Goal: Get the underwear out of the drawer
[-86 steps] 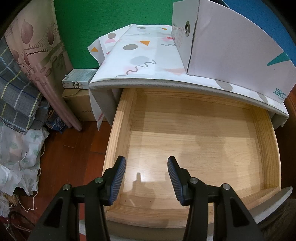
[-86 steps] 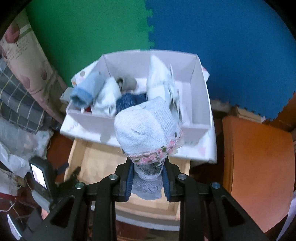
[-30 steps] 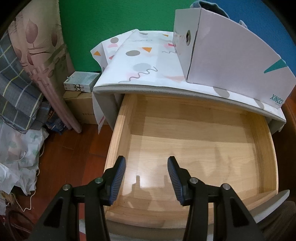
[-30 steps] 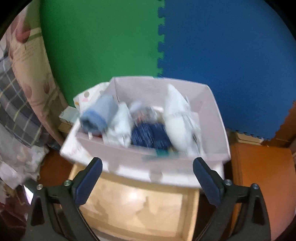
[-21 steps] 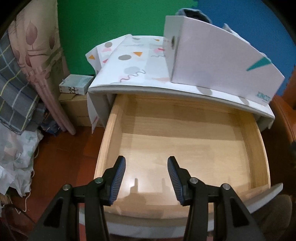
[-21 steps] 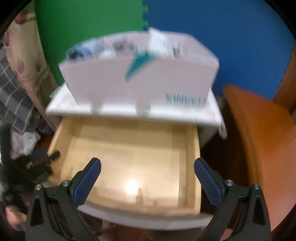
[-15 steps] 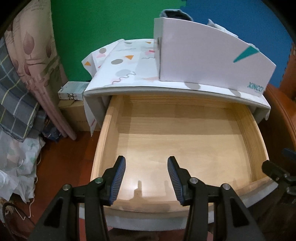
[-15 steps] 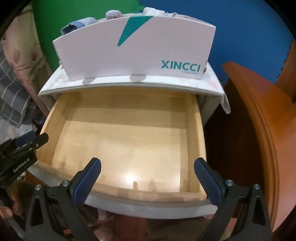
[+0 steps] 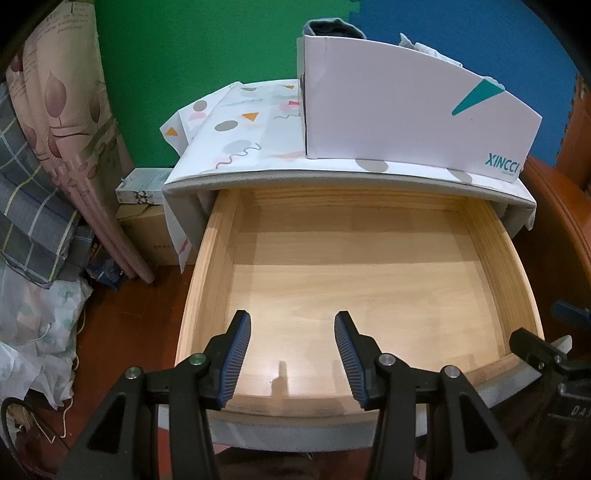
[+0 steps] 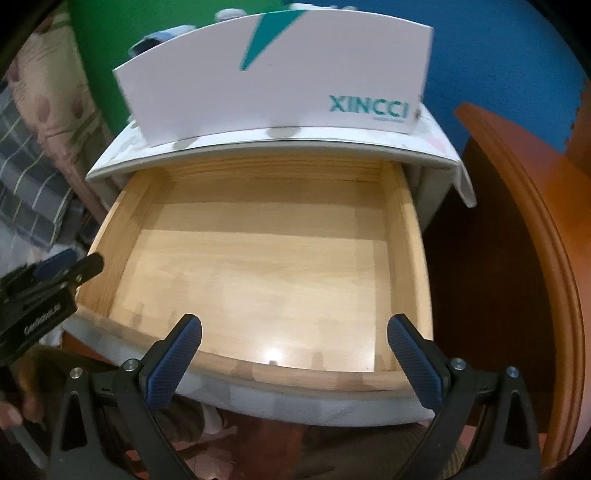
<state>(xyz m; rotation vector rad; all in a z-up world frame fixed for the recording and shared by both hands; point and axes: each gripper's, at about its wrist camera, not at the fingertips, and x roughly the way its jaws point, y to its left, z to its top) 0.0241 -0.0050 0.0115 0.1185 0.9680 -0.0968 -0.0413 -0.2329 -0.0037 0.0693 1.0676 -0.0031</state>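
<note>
The wooden drawer [image 9: 207, 280] is pulled out and shows only its bare bottom; it also fills the right wrist view [image 10: 122, 221]. A white XINCCI box [image 9: 406, 122] stands on the cabinet top, and folded underwear [image 9: 332, 27] pokes above its rim. The box also shows in the right wrist view [image 10: 280, 77]. My left gripper [image 9: 291, 354] is open and empty over the drawer's front edge. My right gripper [image 10: 295, 362] is wide open and empty over the front edge, and it shows at the right of the left wrist view [image 9: 543, 350].
A patterned cloth [image 9: 236, 129] covers the cabinet top. Curtains and piled fabric [image 9: 40, 184] stand at the left, with small boxes [image 9: 142, 184] on the floor. An orange wooden piece of furniture [image 10: 524, 229] stands close at the right.
My right gripper let go of the grey underwear over the box, opened wide and came down to the drawer front. My left gripper stayed open and drifted slightly.
</note>
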